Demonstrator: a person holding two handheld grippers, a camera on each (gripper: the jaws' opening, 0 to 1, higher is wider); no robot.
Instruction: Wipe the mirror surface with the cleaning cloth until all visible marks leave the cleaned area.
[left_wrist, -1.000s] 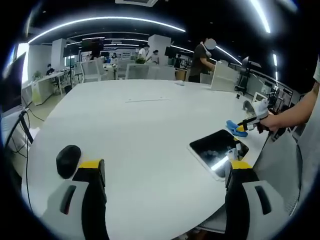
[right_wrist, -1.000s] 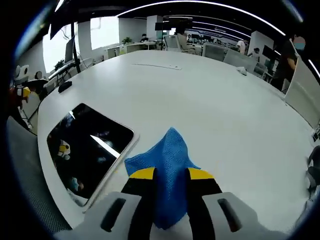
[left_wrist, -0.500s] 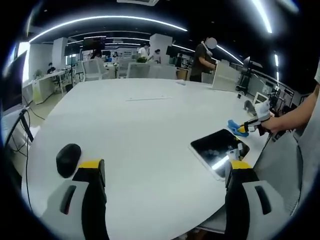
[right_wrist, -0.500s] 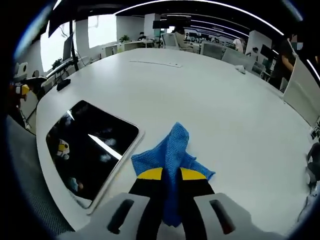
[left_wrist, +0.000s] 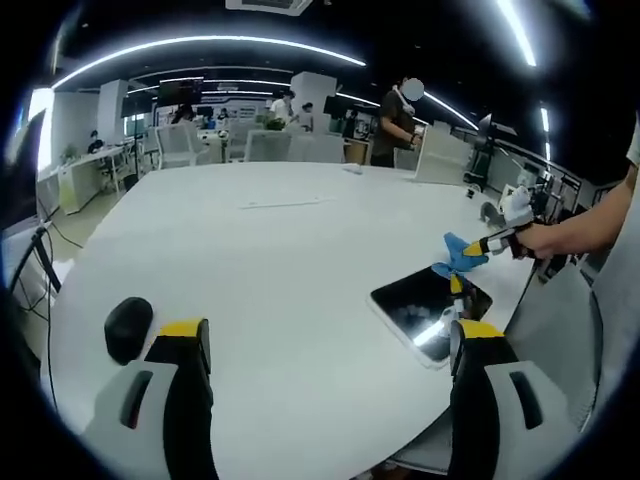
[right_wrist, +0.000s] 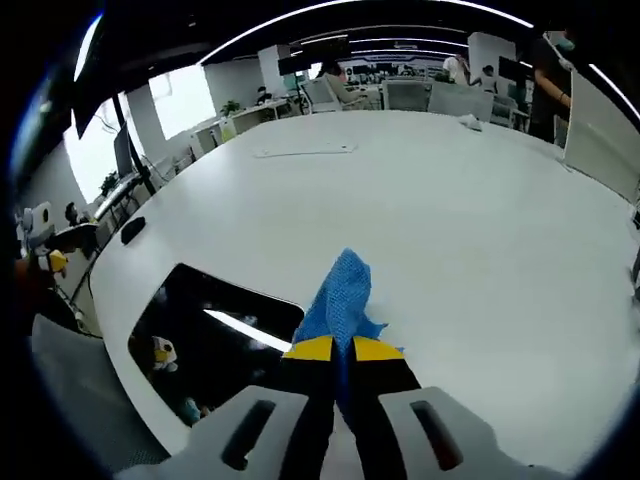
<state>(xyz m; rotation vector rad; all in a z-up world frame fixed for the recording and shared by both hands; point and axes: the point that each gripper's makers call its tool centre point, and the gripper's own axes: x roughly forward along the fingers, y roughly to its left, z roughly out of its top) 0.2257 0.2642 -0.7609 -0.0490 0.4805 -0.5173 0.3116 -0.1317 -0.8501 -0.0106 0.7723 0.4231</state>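
In the left gripper view, the left gripper (left_wrist: 325, 345) is spread wide with nothing between its yellow-tipped jaws, over the near edge of the round white table (left_wrist: 270, 250). A black oval mouse (left_wrist: 128, 327) lies near the table's left edge. The dark rectangular mirror (left_wrist: 428, 304) lies flat at the right edge; above it the right gripper (left_wrist: 478, 245) carries the blue woven cleaning cloth (left_wrist: 456, 253).

In the right gripper view, the right gripper (right_wrist: 334, 349) is clamped on the cloth (right_wrist: 338, 303), which overlaps the mirror's (right_wrist: 215, 338) far corner.
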